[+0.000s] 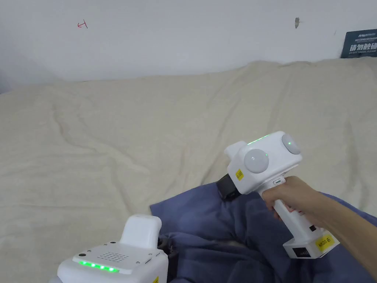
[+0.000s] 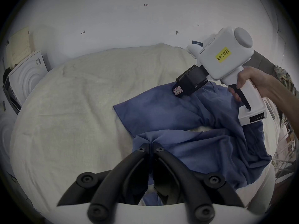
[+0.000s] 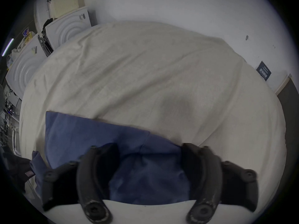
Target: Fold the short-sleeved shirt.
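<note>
A blue short-sleeved shirt lies crumpled on the cream bed cover at the near right. In the left gripper view my left gripper is shut, pinching a raised fold of the shirt between its jaws. The right gripper, held in a hand, hovers over the shirt's far edge. The right gripper view has the right gripper open wide, its jaws straddling the flat blue cloth near the hem.
The cream cover spreads wide and wrinkled toward the white wall. White appliances stand beyond the bed's left end. A dark sign hangs on the wall at the right.
</note>
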A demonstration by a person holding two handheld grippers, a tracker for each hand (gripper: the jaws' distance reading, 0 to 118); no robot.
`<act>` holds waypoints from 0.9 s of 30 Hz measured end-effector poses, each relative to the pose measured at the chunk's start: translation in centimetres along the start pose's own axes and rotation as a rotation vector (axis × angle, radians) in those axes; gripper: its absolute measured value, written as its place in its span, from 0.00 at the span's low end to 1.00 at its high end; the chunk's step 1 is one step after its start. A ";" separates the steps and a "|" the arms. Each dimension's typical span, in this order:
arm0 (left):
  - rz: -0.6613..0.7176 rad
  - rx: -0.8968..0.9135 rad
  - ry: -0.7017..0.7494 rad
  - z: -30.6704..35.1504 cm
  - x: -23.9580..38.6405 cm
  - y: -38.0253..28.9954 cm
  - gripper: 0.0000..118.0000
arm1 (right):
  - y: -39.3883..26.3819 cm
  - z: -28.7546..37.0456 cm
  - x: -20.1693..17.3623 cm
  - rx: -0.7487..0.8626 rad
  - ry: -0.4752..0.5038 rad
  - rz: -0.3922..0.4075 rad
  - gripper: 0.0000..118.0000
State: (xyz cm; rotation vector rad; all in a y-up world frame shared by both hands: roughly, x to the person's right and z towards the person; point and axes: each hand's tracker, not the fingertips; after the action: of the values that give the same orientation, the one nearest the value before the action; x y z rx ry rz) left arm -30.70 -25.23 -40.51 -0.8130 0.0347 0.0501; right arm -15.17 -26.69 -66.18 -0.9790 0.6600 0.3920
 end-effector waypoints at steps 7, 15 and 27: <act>-0.005 -0.021 0.009 0.0 0.1 0.4 0.03 | 0.1 1.3 0.8 -0.011 0.012 -0.074 0.01; -0.013 0.016 0.021 2.2 -0.1 1.6 0.03 | 0.4 10.9 6.3 0.175 0.079 -0.308 0.01; -0.024 0.214 0.125 9.2 -1.6 8.4 0.03 | -1.1 30.3 15.3 0.465 -0.068 -0.440 0.01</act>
State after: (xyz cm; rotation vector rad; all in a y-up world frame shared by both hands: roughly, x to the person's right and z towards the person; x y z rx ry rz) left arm -32.70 -12.83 -40.21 -0.6016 0.1457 -0.0272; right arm 6.96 -1.04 -63.96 -0.6363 0.4285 -0.1166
